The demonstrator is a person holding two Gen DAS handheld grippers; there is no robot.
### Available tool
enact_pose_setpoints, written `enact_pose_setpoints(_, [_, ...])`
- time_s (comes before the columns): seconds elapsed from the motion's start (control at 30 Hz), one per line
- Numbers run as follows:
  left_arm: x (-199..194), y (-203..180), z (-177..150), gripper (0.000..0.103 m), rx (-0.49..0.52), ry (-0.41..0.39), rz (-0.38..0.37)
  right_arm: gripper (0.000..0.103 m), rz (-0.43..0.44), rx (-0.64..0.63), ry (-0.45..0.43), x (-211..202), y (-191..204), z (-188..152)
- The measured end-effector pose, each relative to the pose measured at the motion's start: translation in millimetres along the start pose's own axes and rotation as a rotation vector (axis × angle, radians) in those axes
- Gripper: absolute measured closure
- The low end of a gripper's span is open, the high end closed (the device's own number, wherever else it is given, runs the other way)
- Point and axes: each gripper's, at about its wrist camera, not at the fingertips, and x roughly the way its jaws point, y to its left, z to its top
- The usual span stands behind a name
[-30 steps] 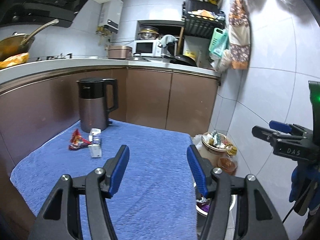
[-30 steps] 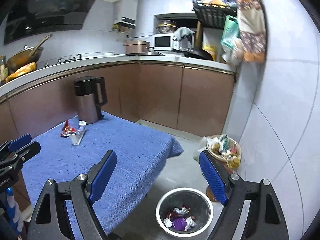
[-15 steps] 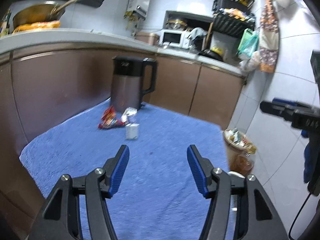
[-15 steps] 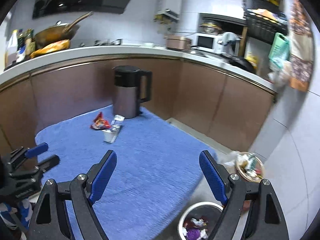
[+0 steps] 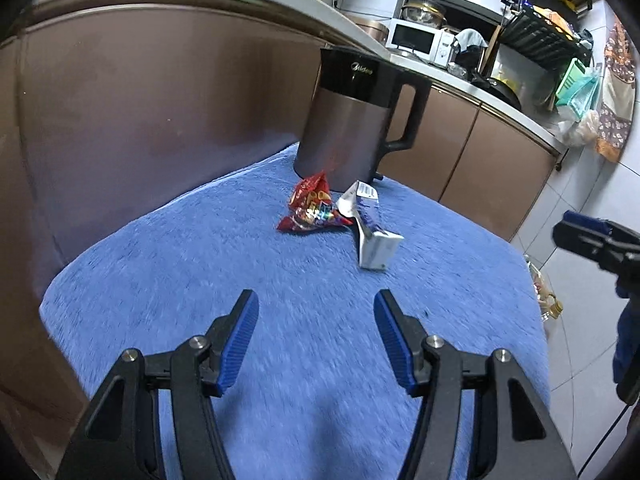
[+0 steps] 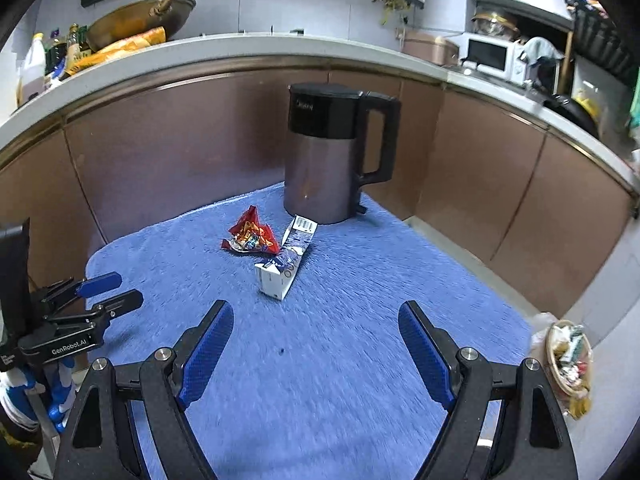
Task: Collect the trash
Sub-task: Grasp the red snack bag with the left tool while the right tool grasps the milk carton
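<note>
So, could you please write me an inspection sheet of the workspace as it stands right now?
Surface: blue towel covers the table; small dark speck near its front.
Job's things: red snack wrapper and flattened white carton lie touching each other on the towel, just in front of the kettle.
Clutter: dark kettle stands upright at the back of the towel.
Grippers: left gripper open and empty, above the towel; right gripper open and empty, likewise.
Cables: thin black cable at the right edge of the left wrist view.
Surroundings: brown cabinets, counter with microwave and wok; full basket on the floor to the right.
</note>
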Motion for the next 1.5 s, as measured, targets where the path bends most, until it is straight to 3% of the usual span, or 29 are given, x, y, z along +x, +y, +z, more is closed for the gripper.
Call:
enact_pose_setpoints(0.23, [61.9,7.7,44.9,0.044,-0.021,0.010,-0.034,0.020,0.049,0.007,0.042,67.5,-1.6,16.3])
enact_pose_setpoints(0.47, [140.2,13.4,88.9,0.041,-0.074,0.076,-0.069,0.020,0.119,0.080,0.072,119.9,-6.8,27.2])
enact_pose_setpoints(0.8, [199.7,27.0,93.2,0.044,-0.095,0.185,-0.039,0.036,0.181,0.171,0.173,192.2,-5.1,37.6])
enact_pose_setpoints(1.07, [208.8,36.8,87.4,0.064,-0.123,0.209,-0.086,0.045,0.208,0.213,0.237,225.4,-1.6,40.3])
enact_pose_setpoints(1.27, [201.7,41.7,85.9,0.072,-0.148,0.196,-0.102,0.051,0.199,0.218,0.301,247.7,0.9,41.8])
enact_pose_setpoints(1.5, [187.4,50.4,85.6,0.080,-0.151,0.178,-0.090,0.071,0.201,0.265,0.349,265.6,-2.8,44.2])
